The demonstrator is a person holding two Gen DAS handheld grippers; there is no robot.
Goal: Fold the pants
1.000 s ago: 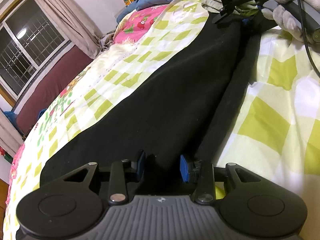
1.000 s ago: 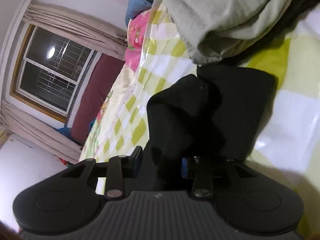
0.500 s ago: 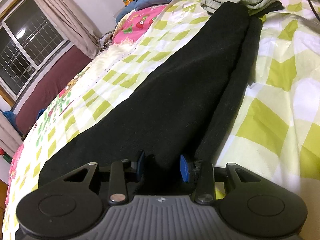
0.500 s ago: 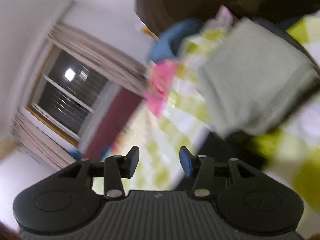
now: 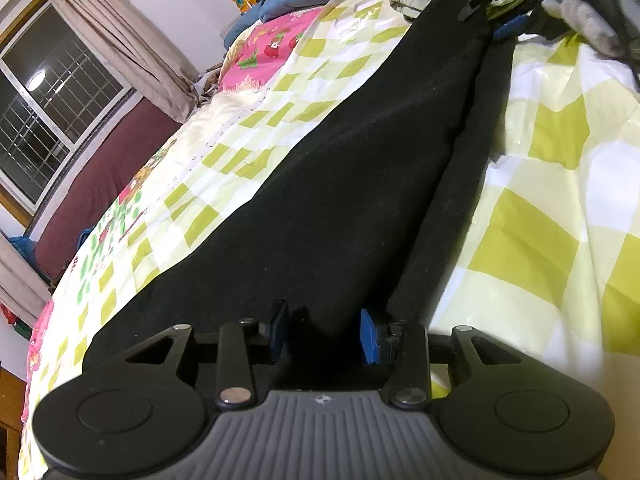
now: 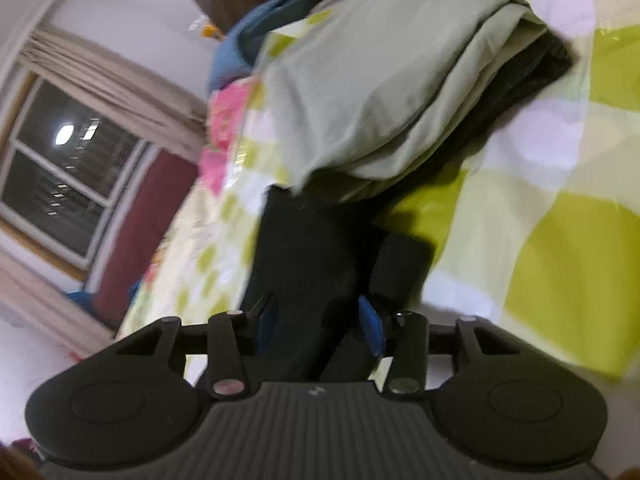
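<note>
The black pants [image 5: 360, 152] lie lengthwise on the checked bed sheet [image 5: 552, 184], their near end between the spread left gripper [image 5: 325, 334], their far end beside folded grey clothes [image 6: 380, 80], between the spread right gripper [image 6: 320, 320]; no legible writing shows.

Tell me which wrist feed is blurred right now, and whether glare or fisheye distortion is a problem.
Right wrist view: motion-smeared; the folded grey-green clothes and window look soft, though the black pants between the fingers stay readable. Left wrist view: sharp, pants crisp; mild sheen on the checked bedsheet; fisheye bends the window frame.
</note>
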